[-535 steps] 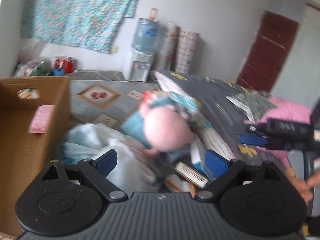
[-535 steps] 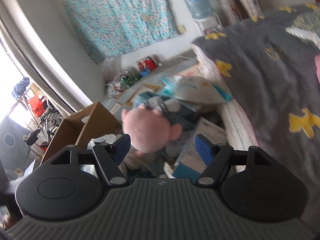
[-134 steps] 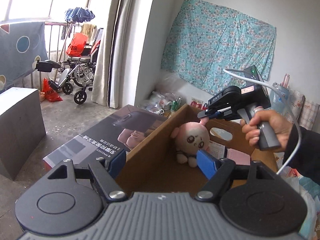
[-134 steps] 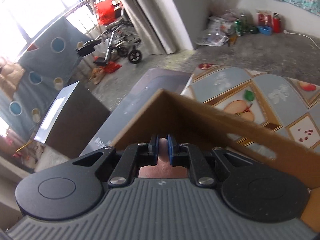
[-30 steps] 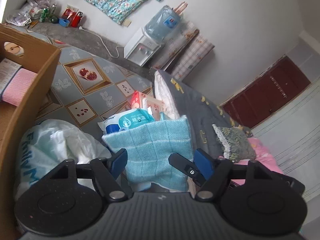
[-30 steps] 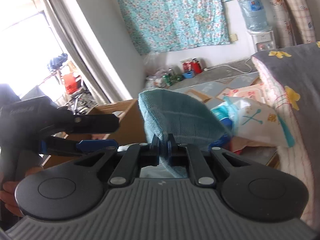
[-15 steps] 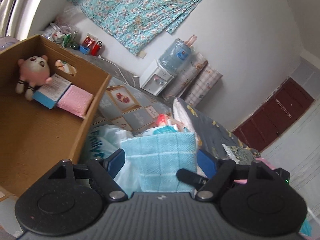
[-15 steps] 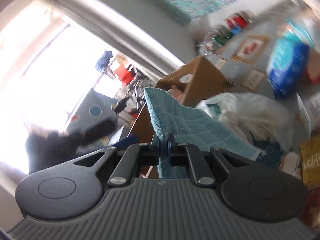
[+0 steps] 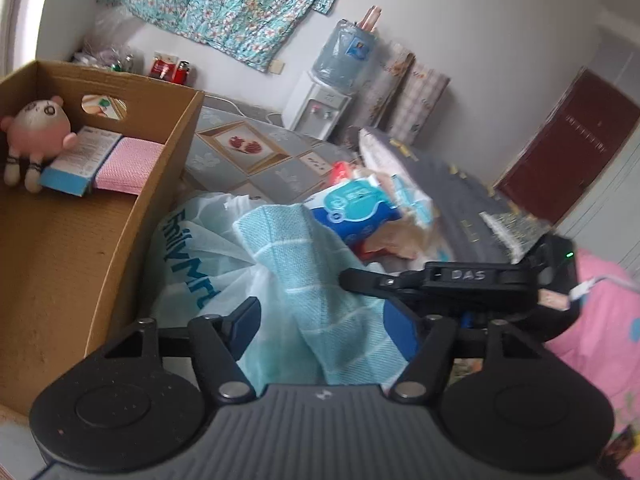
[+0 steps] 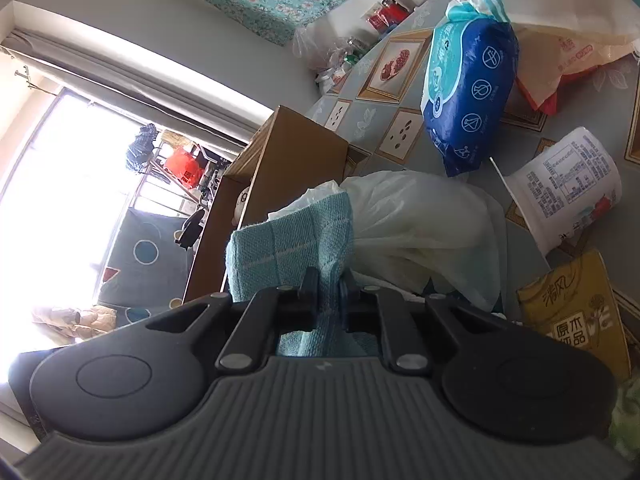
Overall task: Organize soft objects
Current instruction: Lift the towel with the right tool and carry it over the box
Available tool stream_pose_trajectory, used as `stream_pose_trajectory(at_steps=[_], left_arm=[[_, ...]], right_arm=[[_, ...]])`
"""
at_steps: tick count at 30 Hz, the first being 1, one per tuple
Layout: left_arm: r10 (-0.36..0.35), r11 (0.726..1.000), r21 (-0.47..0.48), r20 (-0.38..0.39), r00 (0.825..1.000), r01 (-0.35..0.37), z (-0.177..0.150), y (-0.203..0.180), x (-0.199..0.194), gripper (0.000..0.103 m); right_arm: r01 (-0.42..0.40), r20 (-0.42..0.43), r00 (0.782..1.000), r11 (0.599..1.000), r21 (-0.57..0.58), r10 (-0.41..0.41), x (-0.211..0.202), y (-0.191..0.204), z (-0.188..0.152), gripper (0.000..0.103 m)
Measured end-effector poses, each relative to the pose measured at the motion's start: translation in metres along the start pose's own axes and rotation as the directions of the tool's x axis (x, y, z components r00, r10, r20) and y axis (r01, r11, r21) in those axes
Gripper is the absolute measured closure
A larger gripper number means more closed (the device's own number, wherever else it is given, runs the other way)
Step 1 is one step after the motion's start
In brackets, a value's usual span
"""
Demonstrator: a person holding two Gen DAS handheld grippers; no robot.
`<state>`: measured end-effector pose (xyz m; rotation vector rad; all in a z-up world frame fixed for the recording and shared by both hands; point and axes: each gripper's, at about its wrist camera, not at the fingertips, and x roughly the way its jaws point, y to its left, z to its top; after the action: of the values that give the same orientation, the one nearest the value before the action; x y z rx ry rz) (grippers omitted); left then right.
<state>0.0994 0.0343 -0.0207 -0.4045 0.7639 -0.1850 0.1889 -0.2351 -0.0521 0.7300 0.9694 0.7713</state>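
Beside the cardboard box [image 9: 100, 216], everything here is placed off that box. Far left inside it: pink plush toy [image 9: 34, 132] against the back wall, then a blue-edged packet [image 9: 78, 158], then a folded pink cloth [image 9: 128, 164] touching the box's right wall. Rest of the box floor bare.

Just right of the box, outside it: crumpled white plastic bag [image 9: 200, 248] with blue lettering, pressed up to the box wall. Teal towel [image 9: 320, 300] drapes over that bag, hanging between the box and the bed.

Left gripper [image 9: 320, 320]: jaws spread, have just been closing in, towel lies between them, pads not pressing it as far as visible. Right gripper [image 10: 329, 280]: jaws pressed nearly together, pinching a fold of the teal towel [image 10: 296, 248]; in the left wrist view its black body [image 9: 460, 280] crosses in from the right, tip on the towel, blocking part of the pile behind.

Farther right of the box: blue wipes pack [image 9: 352, 208], more soft packs behind it, blurred. Right wrist view adds a white roll pack [image 10: 568, 192] and a yellow tissue pack [image 10: 576, 312] on the patterned floor mat [image 9: 248, 160]. Beyond: grey bedding [image 9: 452, 192], pink blanket [image 9: 600, 320]. Water dispenser [image 9: 320, 108] stands at the back wall.
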Motion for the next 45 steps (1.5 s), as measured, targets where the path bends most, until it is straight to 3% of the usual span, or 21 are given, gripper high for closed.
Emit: stream_pose_trajectory(at_steps=[6,12,21,29,35,40,45], left_arm=[[0.011,1.0,0.007,-0.019,1.0,-0.011,0.003,0.003,0.02,0.049],[-0.03,0.999,-0.019,-0.015,0.999,0.029,0.006,0.007,0.028,0.072],[-0.129,0.992,0.003,0.037,0.991,0.128,0.006,-0.006,0.004,0.073],[-0.166,0.986,0.031,0.152,0.974,0.163,0.022,0.0,-0.053,0.081],[-0.084,0.996,0.04,0.229,0.97,0.077,0.043,0.028,-0.104,0.086],[0.056,0.997,0.029,0.271,0.961,-0.066,0.067,0.065,-0.131,0.088],[0.189,0.978,0.028,0.274,0.943,-0.205,0.092,0.106,-0.132,0.088]], right_arm=[[-0.034,-0.036,0.999,0.998,0.052,0.036,0.013,-0.013,0.001,0.091],[-0.073,-0.044,0.996,0.994,0.085,0.077,0.012,-0.015,-0.002,0.091],[-0.11,-0.027,0.993,0.992,0.057,0.112,-0.011,0.009,-0.007,0.091],[-0.178,-0.038,0.983,0.984,-0.016,0.177,-0.001,0.069,-0.005,0.091],[-0.224,-0.102,0.971,0.973,-0.061,0.217,0.045,0.127,0.002,0.091],[-0.23,-0.185,0.959,0.97,-0.083,0.212,0.115,0.176,0.009,0.091],[-0.192,-0.26,0.95,0.98,-0.047,0.173,0.198,0.203,0.018,0.091]])
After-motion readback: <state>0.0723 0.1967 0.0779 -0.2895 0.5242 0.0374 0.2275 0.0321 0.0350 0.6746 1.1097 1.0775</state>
